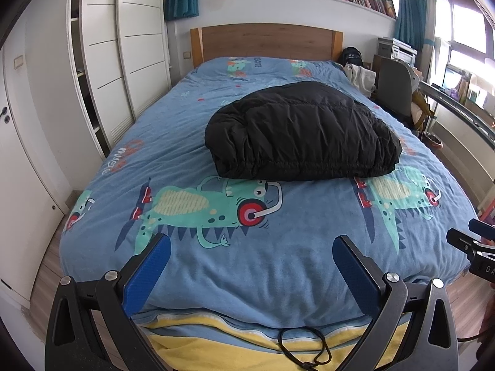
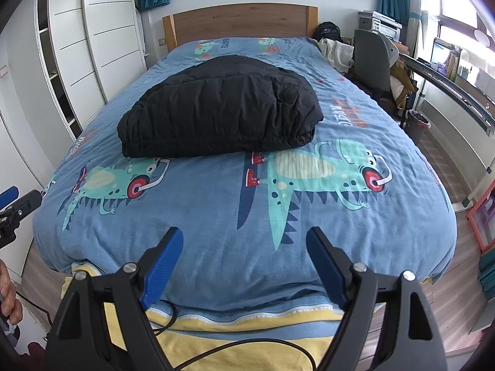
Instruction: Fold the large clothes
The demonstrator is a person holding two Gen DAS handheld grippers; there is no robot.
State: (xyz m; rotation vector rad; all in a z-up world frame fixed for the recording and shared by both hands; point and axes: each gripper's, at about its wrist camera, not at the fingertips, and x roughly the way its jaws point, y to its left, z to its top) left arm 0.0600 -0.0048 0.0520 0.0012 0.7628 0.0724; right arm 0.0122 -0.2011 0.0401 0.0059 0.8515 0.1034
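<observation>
We hold our left gripper (image 1: 251,249) and right gripper (image 2: 244,241) wide open and empty above the foot of the bed (image 1: 278,278). Farther up, mid-bed, lies the black jacket (image 1: 301,133), folded into a puffy bundle. We judge it springy: a careless nudge could unfold it.

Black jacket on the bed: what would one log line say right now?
jacket: folded, on bed | left gripper: open, empty | right gripper: open, empty

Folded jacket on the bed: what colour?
Black jacket, plain and quilted; clearest in the left wrist view.
</observation>
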